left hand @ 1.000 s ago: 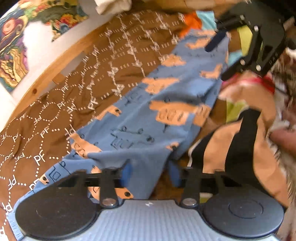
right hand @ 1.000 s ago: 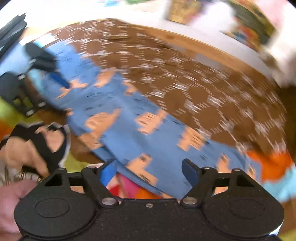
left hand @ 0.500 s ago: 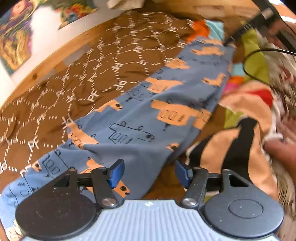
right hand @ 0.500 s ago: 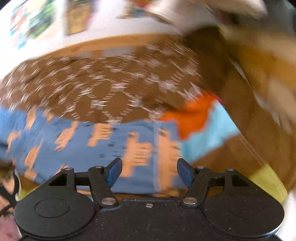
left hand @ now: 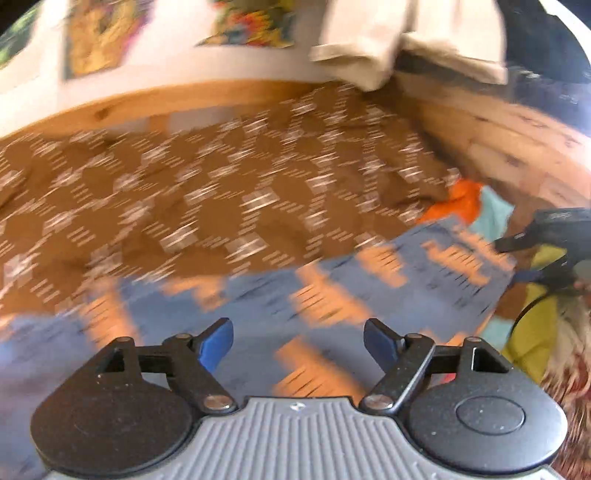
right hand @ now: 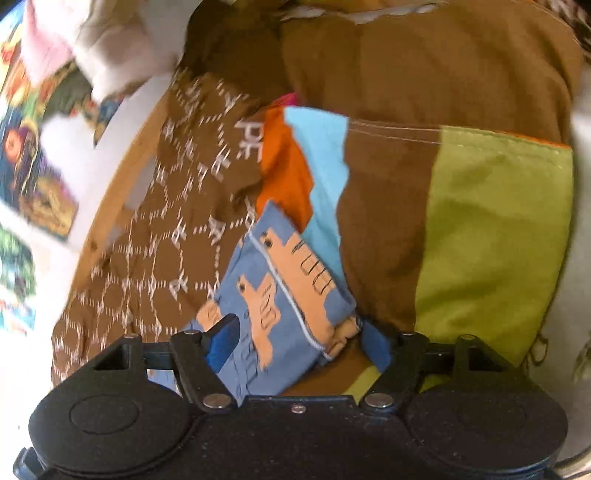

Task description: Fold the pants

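Pants [left hand: 332, 295]: spread on bedspread [left hand: 221, 192], under my left gripper [left hand: 298, 341].
Left jaws: just opened wide, gripping nothing.
Right gripper [right hand: 299, 341]: parted around the pants' end, not pressing.

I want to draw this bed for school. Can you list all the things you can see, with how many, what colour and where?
pants: one, blue with orange animals, stretched across the bedspread
bedspread: one, brown with white lines, covering the bed
patchwork cover: one, with green, brown, light blue and orange patches, at the pants' far end
bed frame: one, light wood, behind the bedspread
posters: several, colourful, on the white wall
pale cloth: beige, hanging over the frame
left tongs: blue tips, just opened, above the pants
right tongs: blue tips, open around the pants' end
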A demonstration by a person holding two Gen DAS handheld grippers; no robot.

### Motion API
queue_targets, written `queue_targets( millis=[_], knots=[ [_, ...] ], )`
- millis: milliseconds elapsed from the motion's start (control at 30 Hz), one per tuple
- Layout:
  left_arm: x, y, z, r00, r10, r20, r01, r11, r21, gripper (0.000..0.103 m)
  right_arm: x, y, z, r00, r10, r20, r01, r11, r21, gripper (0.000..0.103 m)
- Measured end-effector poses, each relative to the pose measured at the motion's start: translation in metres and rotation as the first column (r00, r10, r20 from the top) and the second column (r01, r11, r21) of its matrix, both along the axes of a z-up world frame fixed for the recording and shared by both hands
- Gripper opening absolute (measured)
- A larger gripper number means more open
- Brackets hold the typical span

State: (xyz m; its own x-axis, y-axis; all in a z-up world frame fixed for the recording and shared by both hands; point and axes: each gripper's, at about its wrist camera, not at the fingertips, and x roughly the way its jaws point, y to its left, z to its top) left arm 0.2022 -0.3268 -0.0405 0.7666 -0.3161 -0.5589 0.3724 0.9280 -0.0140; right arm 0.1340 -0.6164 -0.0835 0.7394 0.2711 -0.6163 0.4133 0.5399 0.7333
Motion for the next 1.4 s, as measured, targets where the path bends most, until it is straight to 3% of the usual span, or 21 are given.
queue_targets(
  millis=[33,100,200,267,367,467,500,533,633,700,767,833,933,1033,1100,1267,1400],
  knots=[
    [0.006,-0.014,-0.003,1.0,-0.012,0.003,0.011,1.0,0.006,0.084,0.0,0.001,-0.001,1.0,-0.023,0.003,0.023,1.0,-0.004,0.068],
    [0.019,-0.041,-0.013,1.0,-0.024,-0.017,0.024,0.999,0.026,0.083,-0.002,0.005,-0.004,0.997,-0.079,0.006,0.079,0.997,-0.008,0.052],
    [0.03,-0.069,-0.032,0.999,-0.018,-0.041,0.021,0.998,0.064,0.083,-0.022,0.005,-0.01,0.986,-0.166,-0.012,0.167,0.986,0.025,0.036],
    [0.032,-0.076,-0.043,0.998,-0.008,-0.062,0.014,0.995,0.095,0.082,-0.032,0.005,-0.012,0.981,-0.193,-0.019,0.193,0.979,0.06,0.036],
    [0.027,-0.072,-0.049,0.998,-0.003,-0.061,0.008,0.996,0.084,0.082,-0.03,0.005,-0.015,0.984,-0.179,-0.018,0.179,0.982,0.051,0.037],
    [0.026,-0.071,-0.046,0.998,0.005,-0.067,0.0,0.997,0.077,0.083,-0.025,0.001,-0.023,0.972,-0.236,0.007,0.234,0.967,0.099,0.034],
    [0.025,-0.07,-0.044,0.998,0.013,-0.068,-0.007,0.997,0.076,0.083,-0.026,0.0,-0.024,0.967,-0.255,0.012,0.252,0.963,0.099,0.016],
    [0.024,-0.068,-0.043,0.998,0.017,-0.068,-0.012,0.997,0.073,0.083,-0.025,0.0,-0.025,0.963,-0.269,0.018,0.266,0.96,0.091,0.011],
    [0.022,-0.064,-0.036,0.997,0.038,-0.067,-0.034,0.997,0.069,0.083,-0.027,-0.001,-0.019,0.959,-0.277,0.062,0.273,0.96,0.064,0.01],
    [0.02,-0.059,-0.033,0.997,0.052,-0.065,-0.049,0.997,0.058,0.083,-0.029,0.001,0.009,0.959,-0.242,0.146,0.257,0.962,-0.095,0.003],
    [0.014,-0.051,-0.03,0.996,0.067,-0.058,-0.064,0.997,0.052,0.084,-0.028,0.003,0.04,0.958,-0.177,0.225,0.242,0.919,-0.31,0.004],
    [0.008,-0.04,-0.031,0.994,0.089,-0.061,-0.085,0.995,0.057,0.084,-0.021,0.0,0.053,0.971,-0.102,0.215,0.191,0.873,-0.449,0.004],
    [-0.001,-0.023,-0.033,0.989,0.12,-0.091,-0.115,0.992,0.055,0.084,-0.014,-0.01,0.033,0.988,-0.086,0.129,0.131,0.904,-0.406,0.006],
    [-0.01,-0.006,-0.032,0.985,0.139,-0.104,-0.13,0.988,0.081,0.084,-0.025,0.001,0.025,0.988,-0.095,0.121,0.135,0.915,-0.38,0.026],
    [-0.016,0.006,-0.033,0.983,0.15,-0.109,-0.136,0.982,0.132,0.085,-0.033,0.01,0.026,0.987,-0.097,0.127,0.138,0.918,-0.373,0.058],
    [-0.033,0.048,-0.035,0.975,0.189,-0.117,-0.161,0.963,0.214,0.089,-0.045,0.022,0.022,0.991,-0.085,0.107,0.116,0.934,-0.337,0.067],
    [-0.039,0.084,-0.031,0.947,0.301,-0.115,-0.255,0.917,0.308,0.089,-0.042,0.025,0.014,0.992,-0.1,0.078,0.117,0.958,-0.263,0.067]
  ],
)
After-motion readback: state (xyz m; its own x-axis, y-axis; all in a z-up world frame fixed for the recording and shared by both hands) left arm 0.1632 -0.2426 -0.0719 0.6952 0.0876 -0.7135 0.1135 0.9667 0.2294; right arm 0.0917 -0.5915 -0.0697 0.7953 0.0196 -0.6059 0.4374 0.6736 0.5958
